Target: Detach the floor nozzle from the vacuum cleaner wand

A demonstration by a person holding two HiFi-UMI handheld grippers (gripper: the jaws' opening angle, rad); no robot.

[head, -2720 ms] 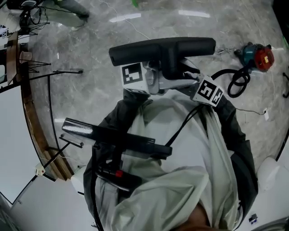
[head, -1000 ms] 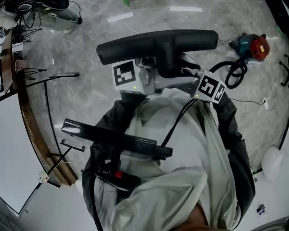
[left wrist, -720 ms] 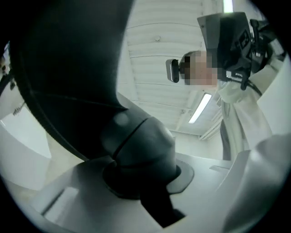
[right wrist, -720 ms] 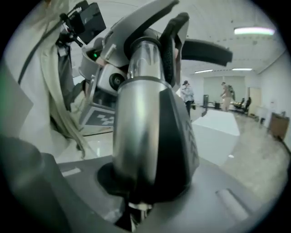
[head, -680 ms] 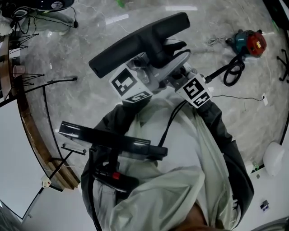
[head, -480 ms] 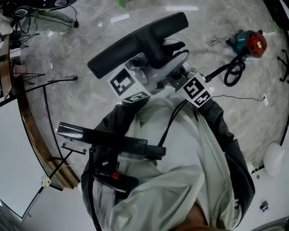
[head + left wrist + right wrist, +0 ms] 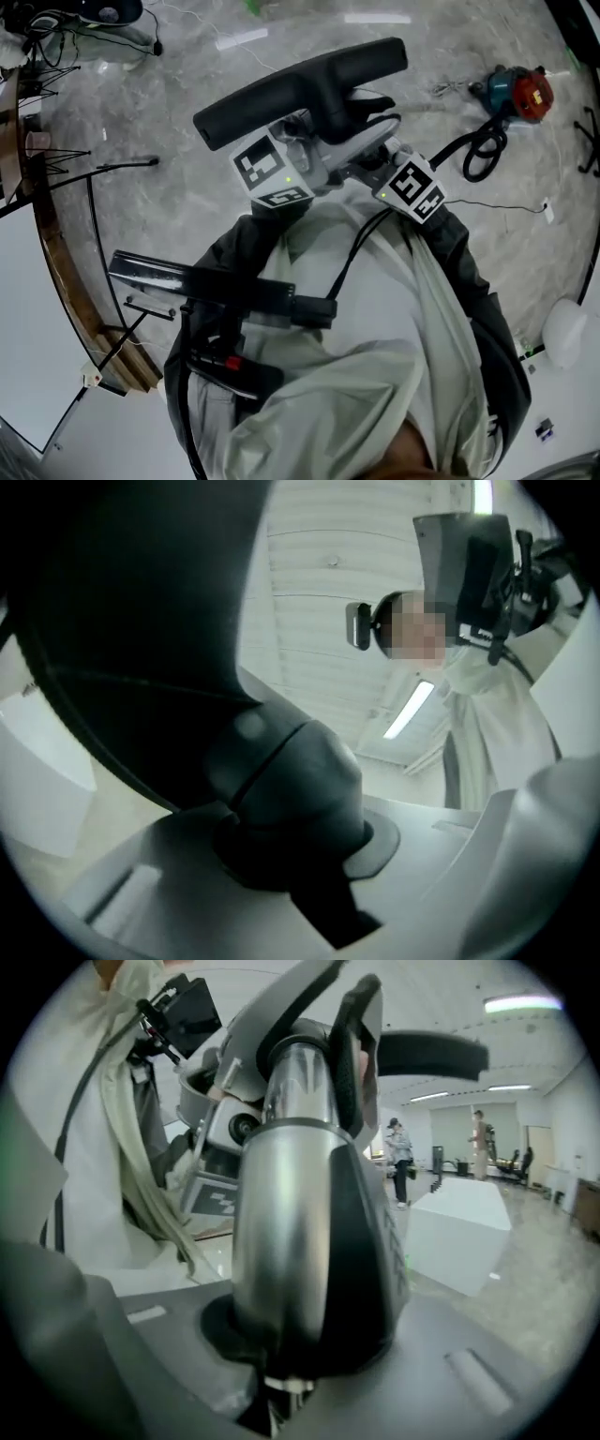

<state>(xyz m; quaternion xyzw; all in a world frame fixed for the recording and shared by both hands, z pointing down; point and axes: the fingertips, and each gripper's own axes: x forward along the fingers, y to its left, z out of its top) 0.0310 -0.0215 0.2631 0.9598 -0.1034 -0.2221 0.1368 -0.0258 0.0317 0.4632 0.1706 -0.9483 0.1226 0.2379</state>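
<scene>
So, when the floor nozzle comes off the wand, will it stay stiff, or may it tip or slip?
Probably stiff: the floor nozzle looks like one hard black moulded bar. It may tip once off the wand, since the left claw grips only its rounded neck, far from the long head's ends. That smooth neck could also slip.

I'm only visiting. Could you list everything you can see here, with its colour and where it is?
floor nozzle: one, black, held up in front of the person
wand: one, silver and black, running up to the nozzle
power tool: one, red and teal, upper right on the grey floor
cable: one, black, looped beside the tool
bystanders: two, far off near a white block
left gripper: one, grey, clamped on the nozzle's neck
right gripper: one, grey, clamped on the wand
</scene>
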